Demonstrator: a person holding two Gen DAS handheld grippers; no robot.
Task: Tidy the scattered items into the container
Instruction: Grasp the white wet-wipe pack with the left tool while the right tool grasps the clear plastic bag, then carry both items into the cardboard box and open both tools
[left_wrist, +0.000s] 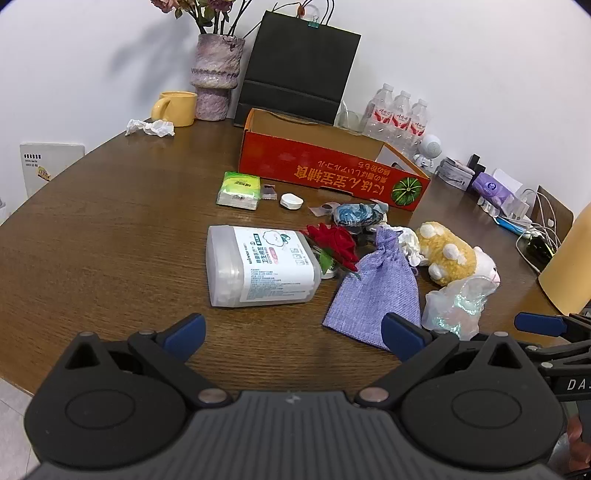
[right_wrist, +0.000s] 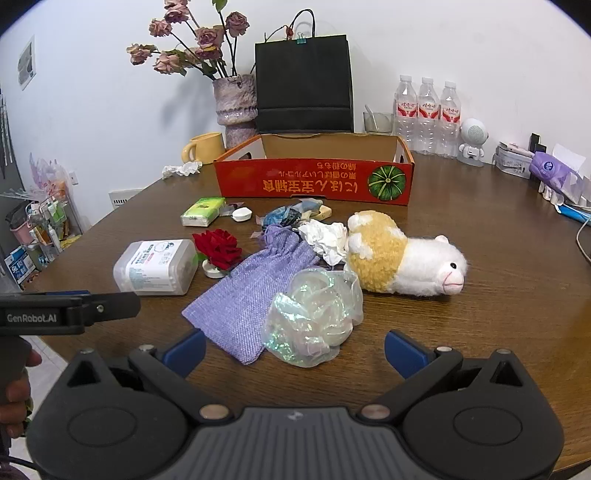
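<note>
On the brown table (right_wrist: 498, 258) our left gripper (left_wrist: 293, 334) and right gripper (right_wrist: 295, 349) hover spread, empty. Before the red box (right_wrist: 314, 181) lie the iridescent wrap (right_wrist: 314, 317) and purple pouch (right_wrist: 251, 291); crowded, they may drag neighbours.

Left gripper (left_wrist: 293, 334) is hovering over the near edge of the table (left_wrist: 110, 221), jaws standing wide apart, nothing between them. Just beyond its right finger the pouch (left_wrist: 373, 291) is lying flat, with the film wad (left_wrist: 452, 306) touching its right side. Wipes tub (left_wrist: 258, 266) is lying on its side left of the pouch — the rose (left_wrist: 334, 245) is resting against the tub's far end. Plush (left_wrist: 456, 256) is lying right of the pouch, head pointing right. Tissue pack (left_wrist: 239, 190) and white case (left_wrist: 291, 201) are sitting near the box (left_wrist: 325, 166) — box is standing open, empty as far as visible. A finger of the right gripper (left_wrist: 541, 324) is poking in at the right edge.
</note>
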